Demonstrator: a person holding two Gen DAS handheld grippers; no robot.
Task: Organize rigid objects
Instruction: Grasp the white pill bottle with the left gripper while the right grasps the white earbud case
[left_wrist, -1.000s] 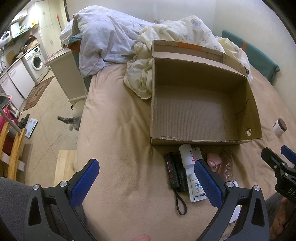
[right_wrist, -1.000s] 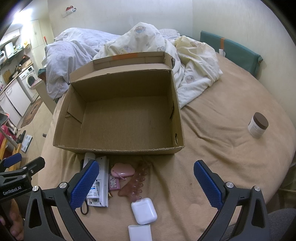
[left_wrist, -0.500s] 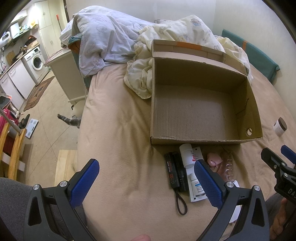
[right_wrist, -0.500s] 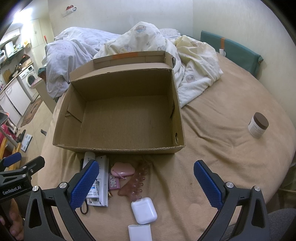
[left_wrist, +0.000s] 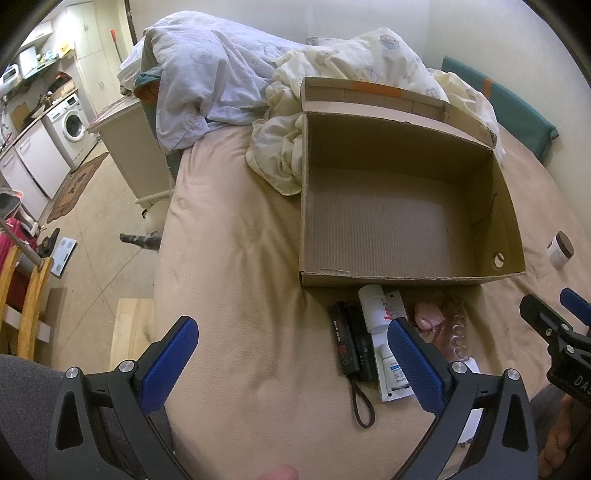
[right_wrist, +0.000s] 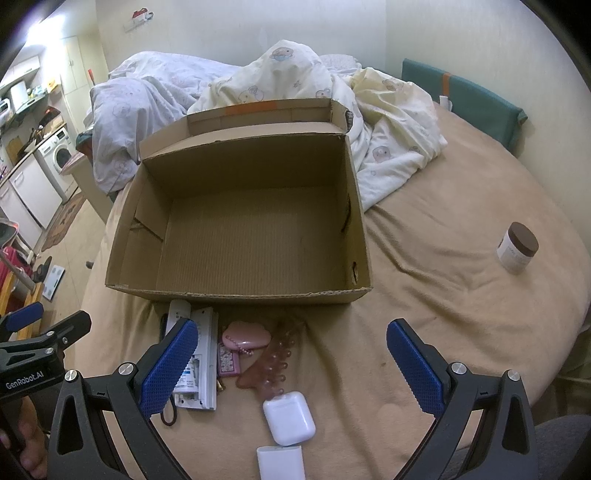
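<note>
Nothing is packed yet: my cardboard box (right_wrist: 255, 236) sits empty on the tan bed (right_wrist: 424, 295), with the earbud case (right_wrist: 289, 417), pink compact (right_wrist: 245, 338) and flashlight (left_wrist: 360, 341) waiting just before it. Left gripper (left_wrist: 295, 369) and right gripper (right_wrist: 291, 365) both hang spread apart, holding nothing. Rumpled duvets (right_wrist: 295, 77) lie behind, a washing machine (left_wrist: 72, 123) beyond.

On the bed (right_wrist: 443, 314), the cardboard box (right_wrist: 236, 291) sits before the bedding (right_wrist: 388, 140); the earbuds case (right_wrist: 289, 417) lies in front of it, the jar (right_wrist: 516, 248) well to its right.
</note>
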